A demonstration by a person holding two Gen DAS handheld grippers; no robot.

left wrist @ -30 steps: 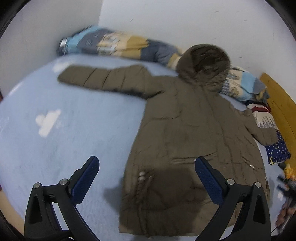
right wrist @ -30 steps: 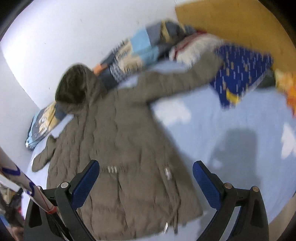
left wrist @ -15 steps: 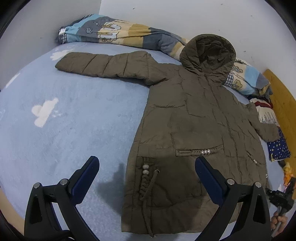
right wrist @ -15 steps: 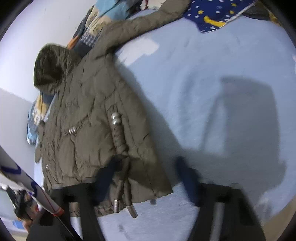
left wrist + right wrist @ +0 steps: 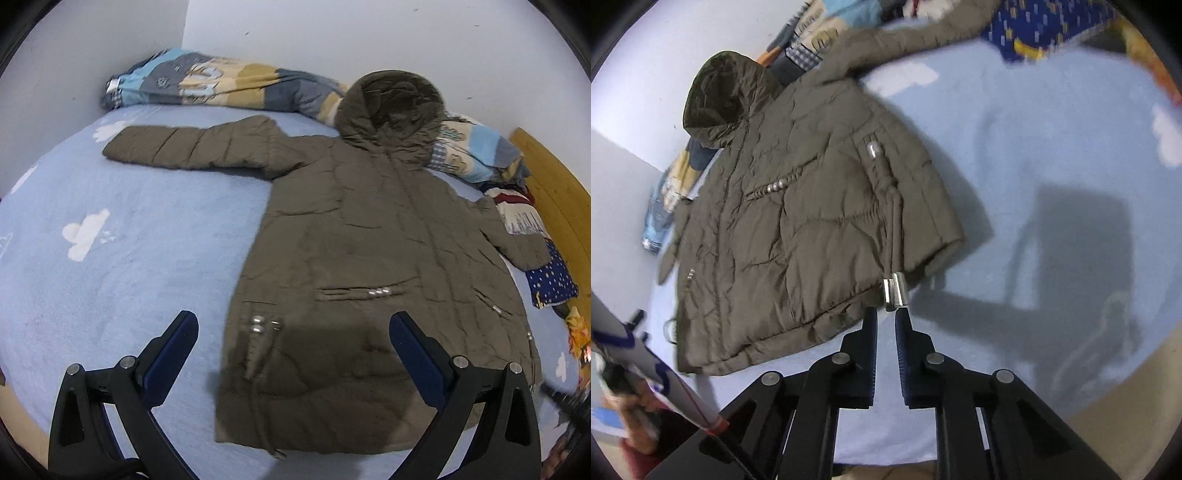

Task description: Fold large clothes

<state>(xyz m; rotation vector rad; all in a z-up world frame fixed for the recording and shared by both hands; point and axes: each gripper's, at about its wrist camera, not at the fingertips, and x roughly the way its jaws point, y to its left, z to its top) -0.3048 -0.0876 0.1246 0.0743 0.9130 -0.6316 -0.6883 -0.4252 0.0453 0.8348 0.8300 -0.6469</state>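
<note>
An olive hooded padded coat (image 5: 369,240) lies front up and spread flat on the light blue bed sheet (image 5: 110,266), its sleeves out to both sides. My left gripper (image 5: 291,321) hovers open above the coat's lower left hem, nothing between its fingers. In the right wrist view the coat (image 5: 798,206) fills the left half. The drawcord's metal ends (image 5: 895,291) lie at the hem corner, just beyond my right gripper (image 5: 887,314). Its jaws are closing and stand almost together, with only a thin slit and nothing between the pads.
A rolled patterned quilt (image 5: 221,85) lies along the wall behind the hood. Folded blankets and a dark blue starred cloth (image 5: 550,284) sit by the wooden headboard (image 5: 554,177) on the right. A white pole with blue markings (image 5: 646,365) crosses the right wrist view's lower left.
The right gripper went from wide open to nearly closed while dropping towards the coat's hem corner and its drawcord ends. The left gripper shifted a little over the hem and stayed open.
</note>
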